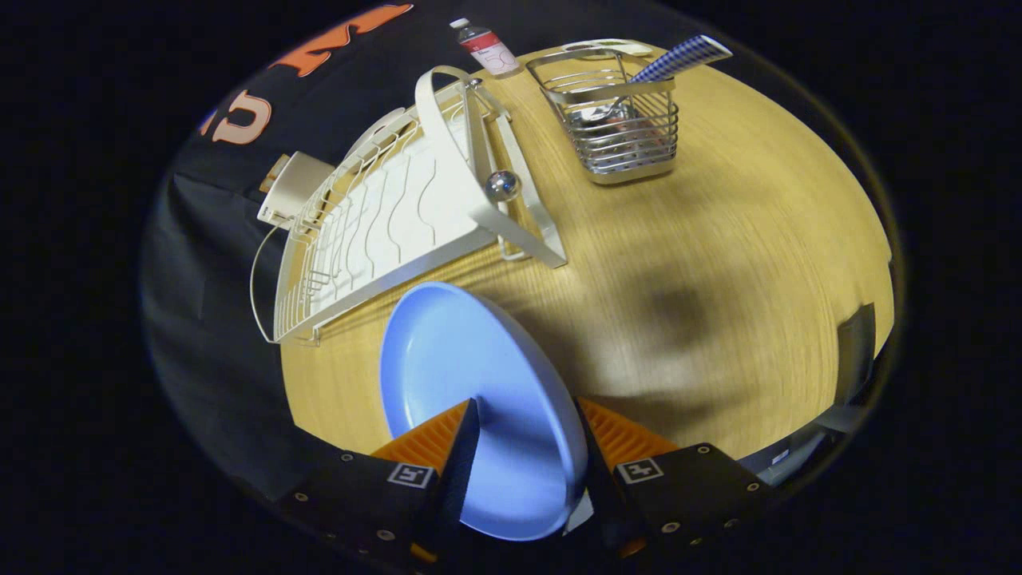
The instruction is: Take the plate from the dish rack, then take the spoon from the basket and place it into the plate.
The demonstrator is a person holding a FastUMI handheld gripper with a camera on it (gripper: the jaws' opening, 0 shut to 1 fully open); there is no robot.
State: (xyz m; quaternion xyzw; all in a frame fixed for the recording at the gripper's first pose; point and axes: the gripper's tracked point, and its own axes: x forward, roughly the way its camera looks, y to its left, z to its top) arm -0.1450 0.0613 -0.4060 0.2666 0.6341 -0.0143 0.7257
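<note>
Right now we have the gripper (527, 415) clenched on the plate (455, 359): both fingers press on it, one against its hollow face, the other behind its back, with the rim standing between them. We see the blue plate held on edge, tilted, clear of the dish rack (375, 231) and apparently lifted off the wooden table (718, 263), though we cannot tell for certain.

Just beyond the plate and to the left, we note the white wire dish rack lying slantwise on the table, its slots bare, a small shiny ball at its near-right corner. Beside the rack's far-left end sits a pale boxy thing (291, 188), too unclear for us to identify.

Farther off and to the right of the rack stands the wire basket (623, 120). We see the spoon (663, 72) inside it, its checked handle leaning out over the far-right rim. Between rack and basket, at the table's far edge, stands a small bottle (487, 48).
</note>
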